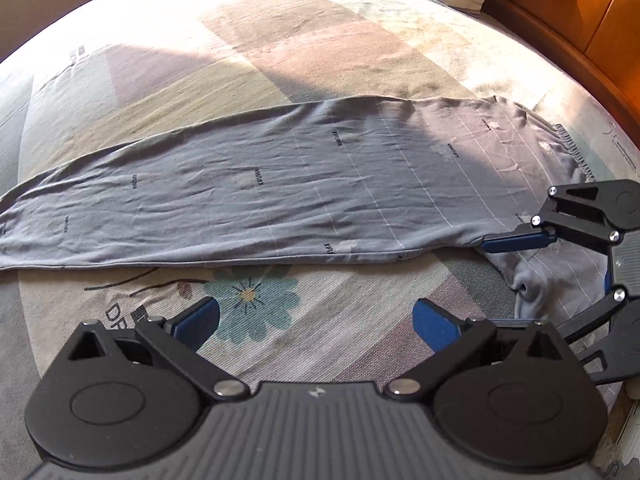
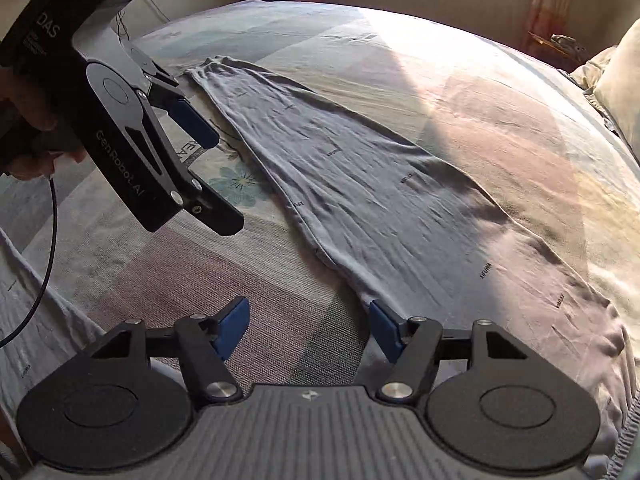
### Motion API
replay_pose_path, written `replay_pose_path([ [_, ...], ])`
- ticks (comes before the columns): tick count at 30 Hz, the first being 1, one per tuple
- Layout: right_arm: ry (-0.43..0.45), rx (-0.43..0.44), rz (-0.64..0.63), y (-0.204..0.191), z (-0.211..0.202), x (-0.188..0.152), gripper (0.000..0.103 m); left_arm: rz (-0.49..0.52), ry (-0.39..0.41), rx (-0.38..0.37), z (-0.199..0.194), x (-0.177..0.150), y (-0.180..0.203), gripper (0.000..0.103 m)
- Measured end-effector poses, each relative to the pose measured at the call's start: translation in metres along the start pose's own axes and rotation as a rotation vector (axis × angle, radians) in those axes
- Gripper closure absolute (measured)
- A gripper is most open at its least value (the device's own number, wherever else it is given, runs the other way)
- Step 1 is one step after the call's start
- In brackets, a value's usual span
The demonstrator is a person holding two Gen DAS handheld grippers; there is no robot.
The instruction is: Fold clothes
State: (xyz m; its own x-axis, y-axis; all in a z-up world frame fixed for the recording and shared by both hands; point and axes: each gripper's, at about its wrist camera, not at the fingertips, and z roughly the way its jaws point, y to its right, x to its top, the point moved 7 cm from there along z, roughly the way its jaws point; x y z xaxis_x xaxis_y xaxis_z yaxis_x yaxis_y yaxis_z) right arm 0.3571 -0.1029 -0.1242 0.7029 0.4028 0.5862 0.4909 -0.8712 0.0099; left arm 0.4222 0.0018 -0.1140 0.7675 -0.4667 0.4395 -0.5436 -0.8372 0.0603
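Trousers (image 1: 280, 184) lie flat on the bed; both grippers' fingers (image 1: 200, 320) (image 2: 232, 326) spread wide, gripping nothing.

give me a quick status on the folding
Left gripper open, right gripper open, both empty. Grey trousers flat on bed, folded lengthwise. Nothing in the way.

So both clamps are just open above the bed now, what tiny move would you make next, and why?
Probably lower the right gripper onto the trousers' near waist edge and close. Both grippers are open and empty; the trousers lie folded lengthwise on the bed, and the right fingers already sit at that edge.
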Motion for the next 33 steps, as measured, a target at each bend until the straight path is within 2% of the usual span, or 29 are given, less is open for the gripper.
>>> replay_pose_path([
  [2, -0.028, -0.022, -0.043, -0.004, 0.011, 0.002, 0.042, -0.049, 0.013, 0.0, -0.002, -0.004, -0.01, 0.001],
  [8, -0.055, -0.051, -0.026, 0.009, 0.015, 0.005, 0.042, -0.145, 0.004, -0.034, 0.005, -0.025, -0.025, 0.001],
  [17, -0.095, -0.096, -0.001, 0.027, 0.021, 0.009, 0.043, -0.143, 0.008, -0.062, 0.005, -0.032, -0.03, 0.001],
  [19, -0.093, -0.117, -0.016, 0.025, 0.013, 0.01, 0.05, -0.143, 0.01, -0.068, 0.005, -0.031, -0.03, 0.001],
  [21, -0.087, -0.142, -0.037, 0.021, 0.003, 0.011, 0.071, -0.146, 0.012, -0.078, 0.006, -0.029, -0.03, 0.001],
  [23, -0.107, -0.142, -0.069, 0.014, 0.001, 0.008, 0.084, -0.145, 0.012, -0.086, 0.007, -0.028, -0.029, 0.001],
  [27, -0.154, -0.197, -0.136, 0.009, 0.012, -0.007, 0.088, -0.136, 0.016, -0.097, 0.009, -0.024, -0.024, 0.001],
  [33, -0.182, -0.223, -0.052, 0.019, 0.023, -0.013, 0.091, -0.127, 0.011, -0.112, 0.012, -0.025, -0.018, 0.001],
])
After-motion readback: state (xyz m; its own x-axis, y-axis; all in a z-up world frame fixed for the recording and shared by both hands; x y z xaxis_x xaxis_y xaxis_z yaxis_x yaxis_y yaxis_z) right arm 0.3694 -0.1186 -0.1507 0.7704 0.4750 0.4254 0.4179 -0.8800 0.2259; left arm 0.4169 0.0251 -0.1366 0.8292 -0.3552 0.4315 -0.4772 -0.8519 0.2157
